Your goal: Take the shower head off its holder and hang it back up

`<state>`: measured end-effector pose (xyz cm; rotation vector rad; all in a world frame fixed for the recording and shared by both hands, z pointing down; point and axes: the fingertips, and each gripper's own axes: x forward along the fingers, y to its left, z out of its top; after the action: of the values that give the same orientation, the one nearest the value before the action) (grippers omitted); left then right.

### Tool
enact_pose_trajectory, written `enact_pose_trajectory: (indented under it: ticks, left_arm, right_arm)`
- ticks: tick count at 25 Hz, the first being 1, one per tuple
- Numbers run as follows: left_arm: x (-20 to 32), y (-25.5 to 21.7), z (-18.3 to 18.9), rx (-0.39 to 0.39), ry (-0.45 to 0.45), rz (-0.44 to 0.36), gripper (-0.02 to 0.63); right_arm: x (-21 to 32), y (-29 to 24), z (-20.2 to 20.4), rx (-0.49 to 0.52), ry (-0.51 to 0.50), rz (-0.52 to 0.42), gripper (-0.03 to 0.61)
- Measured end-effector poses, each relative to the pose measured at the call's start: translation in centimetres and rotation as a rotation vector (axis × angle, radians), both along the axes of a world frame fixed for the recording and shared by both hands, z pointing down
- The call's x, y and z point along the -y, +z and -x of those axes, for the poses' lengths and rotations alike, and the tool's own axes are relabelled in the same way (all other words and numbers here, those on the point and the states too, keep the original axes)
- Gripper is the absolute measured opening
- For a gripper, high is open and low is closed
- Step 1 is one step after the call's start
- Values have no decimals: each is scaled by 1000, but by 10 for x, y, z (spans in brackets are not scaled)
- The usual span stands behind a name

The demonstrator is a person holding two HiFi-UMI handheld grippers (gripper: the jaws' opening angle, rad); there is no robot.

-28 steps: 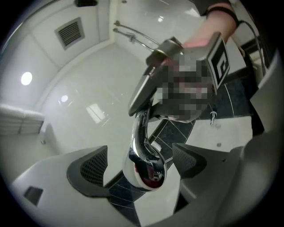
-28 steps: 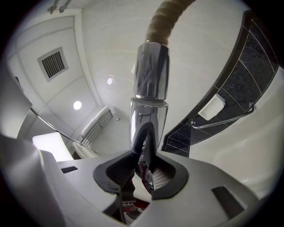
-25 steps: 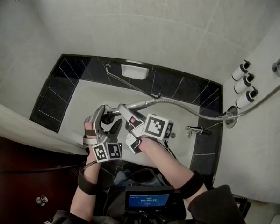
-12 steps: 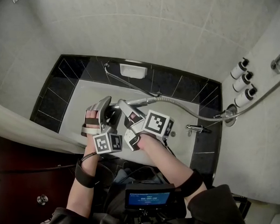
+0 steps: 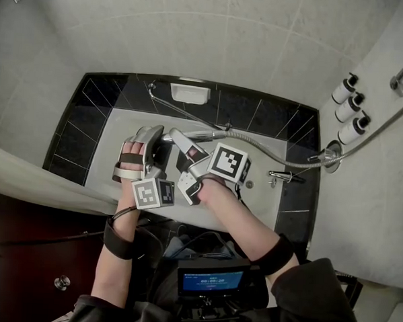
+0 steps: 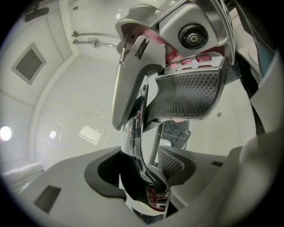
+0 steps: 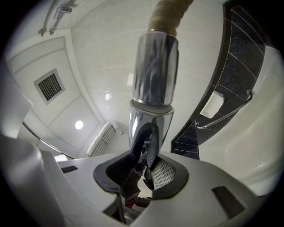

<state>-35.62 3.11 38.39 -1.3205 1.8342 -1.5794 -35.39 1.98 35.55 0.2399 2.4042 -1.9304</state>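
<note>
The chrome shower head [image 5: 201, 133] hangs over the tub with its metal hose [image 5: 269, 154] trailing right to the wall outlet [image 5: 331, 159]. My right gripper [image 5: 180, 141] is shut on the handle [image 7: 153, 88], which rises from between its pads to the hose [image 7: 171, 11]. My left gripper [image 5: 154, 140] sits just left of it. Its jaws have just been closing, and the chrome head [image 6: 135, 142] now stands between the pads and touches them. The right gripper's jaws [image 6: 186, 66] loom close above in the left gripper view. No holder shows clearly.
A white bathtub [image 5: 115, 129] with black tile surround lies below. A soap dish [image 5: 189, 94] and a thin grab bar [image 5: 183, 115] are at its far side, a faucet [image 5: 281, 176] at the right. Three pump bottles [image 5: 349, 107] and a wall rail [image 5: 401, 76] are on the right wall.
My left gripper has moved up the picture toward the shower head, rolled, and narrowed its jaws around the head. The right gripper keeps its grip on the handle, shifted slightly upward.
</note>
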Motion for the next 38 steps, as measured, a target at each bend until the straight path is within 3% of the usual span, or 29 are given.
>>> enact_pose_trajectory:
  ticks: [9, 15, 26, 31, 34, 38]
  left_arm:
    - [3, -12, -3, -46, -1, -49, 185]
    - [6, -20, 0, -26, 8, -58, 121]
    - [17, -20, 0, -35, 5, -42, 115]
    - [26, -25, 3, -50, 7, -39, 115]
    - [32, -35, 11, -51, -2, -48, 115]
    - [42, -56, 22, -54, -12, -64, 115]
  right_arm:
    - [0, 2, -4, 9, -9, 30, 146]
    - [-5, 9, -5, 11, -23, 70, 158]
    - [4, 8, -5, 31, -19, 94, 161]
    - [12, 9, -11, 1, -21, 6, 168]
    - [12, -1, -15, 60, -25, 1, 190]
    - [24, 11, -36, -9, -17, -169, 183]
